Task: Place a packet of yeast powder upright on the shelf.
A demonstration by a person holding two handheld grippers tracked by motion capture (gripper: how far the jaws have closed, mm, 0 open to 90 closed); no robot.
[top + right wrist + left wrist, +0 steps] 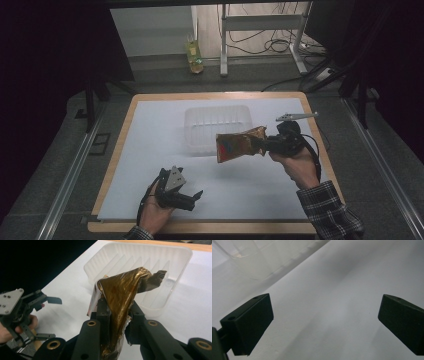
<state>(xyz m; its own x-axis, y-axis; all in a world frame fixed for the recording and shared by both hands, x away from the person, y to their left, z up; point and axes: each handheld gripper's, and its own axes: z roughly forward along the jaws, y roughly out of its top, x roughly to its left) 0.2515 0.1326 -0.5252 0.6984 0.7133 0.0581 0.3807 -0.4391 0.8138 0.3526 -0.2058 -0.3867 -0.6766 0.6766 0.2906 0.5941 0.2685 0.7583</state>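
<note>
Crumpled gold foil packet (240,144), held aloft

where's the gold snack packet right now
In the high view the gold snack packet is right of centre, clamped in the right gripper and held off the white sheet beside the clear plastic tray, at its front right corner.

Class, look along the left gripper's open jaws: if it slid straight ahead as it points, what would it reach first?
Probably the clear ribbed plastic tray; only bare white table surface lies between, though depth is unclear.
</note>
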